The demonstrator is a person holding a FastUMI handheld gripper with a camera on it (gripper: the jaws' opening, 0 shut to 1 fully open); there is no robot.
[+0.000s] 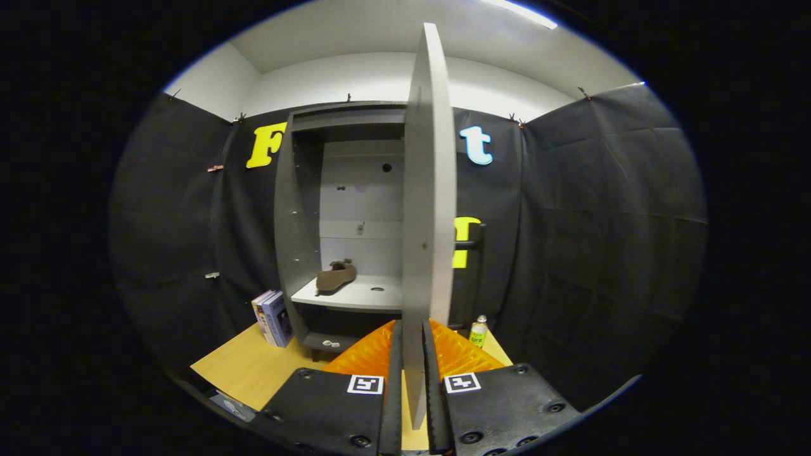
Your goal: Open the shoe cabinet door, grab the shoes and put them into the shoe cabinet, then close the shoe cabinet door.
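The grey shoe cabinet (pixel 298 209) stands open ahead of me on the wooden table. Its door (pixel 429 190) swings out toward me and I see it edge-on, running down between my fingers. My gripper (pixel 413 345) is shut on the door's lower edge, one finger pressing each face. A dark handle (pixel 472 244) sticks out from the door's right side. Inside, a brown shoe (pixel 336 277) lies on the white middle shelf (pixel 361 294), toward its left end. Below that shelf is a dark lower compartment.
Two books (pixel 272 318) lean against the cabinet's left side on the wooden table (pixel 253 370). A small green-labelled bottle (pixel 478 331) stands right of the door. Black cloth walls close in the booth on all sides.
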